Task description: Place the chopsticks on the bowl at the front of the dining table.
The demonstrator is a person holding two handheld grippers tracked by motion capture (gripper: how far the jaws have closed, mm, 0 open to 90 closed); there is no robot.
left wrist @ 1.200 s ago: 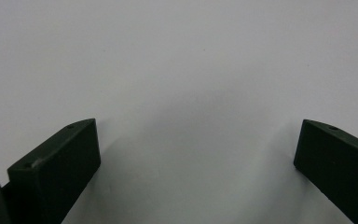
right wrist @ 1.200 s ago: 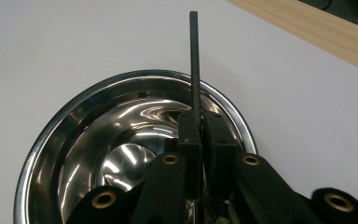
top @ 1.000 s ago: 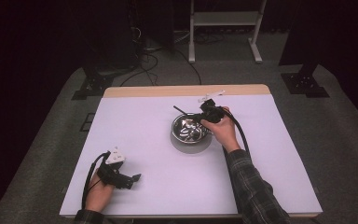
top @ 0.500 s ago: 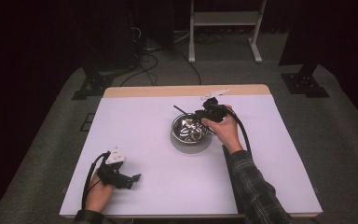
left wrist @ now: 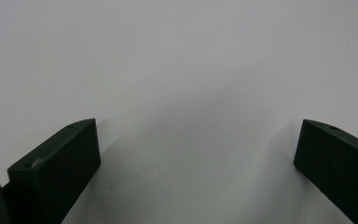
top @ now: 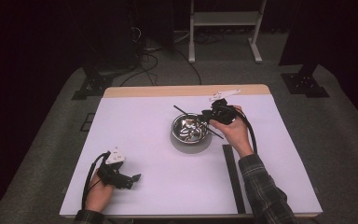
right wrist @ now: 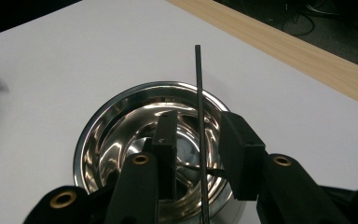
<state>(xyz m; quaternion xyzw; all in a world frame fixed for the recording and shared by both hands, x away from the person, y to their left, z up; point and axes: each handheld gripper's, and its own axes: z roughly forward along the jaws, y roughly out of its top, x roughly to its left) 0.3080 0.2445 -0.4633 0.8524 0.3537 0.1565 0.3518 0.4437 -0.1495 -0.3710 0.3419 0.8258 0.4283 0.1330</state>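
Note:
A shiny steel bowl (top: 190, 131) stands mid-table, seen close in the right gripper view (right wrist: 102, 140). A thin black rod (top: 182, 111) lies slanted across its rim. In the right gripper view the rod (right wrist: 198, 79) runs straight between the two jaws with a gap on each side. My right gripper (top: 206, 119) (right wrist: 198, 133) hovers over the bowl's right edge; its jaws have just been opening and stand open around the rod without pressing it. My left gripper (top: 135, 178) (left wrist: 198, 140) rests open on the bare white table at the near left, nothing between its jaws.
A long flat black strip (top: 233, 179) lies on the white table top (top: 144, 130) right of the bowl, beside the right forearm. A wooden edge (top: 168, 90) runs along the far side. Cables and a metal stand sit on the floor beyond.
The right gripper's jaws have parted from the rod, and the hand has lifted a little and drawn back to the right. The left hand has kept still.

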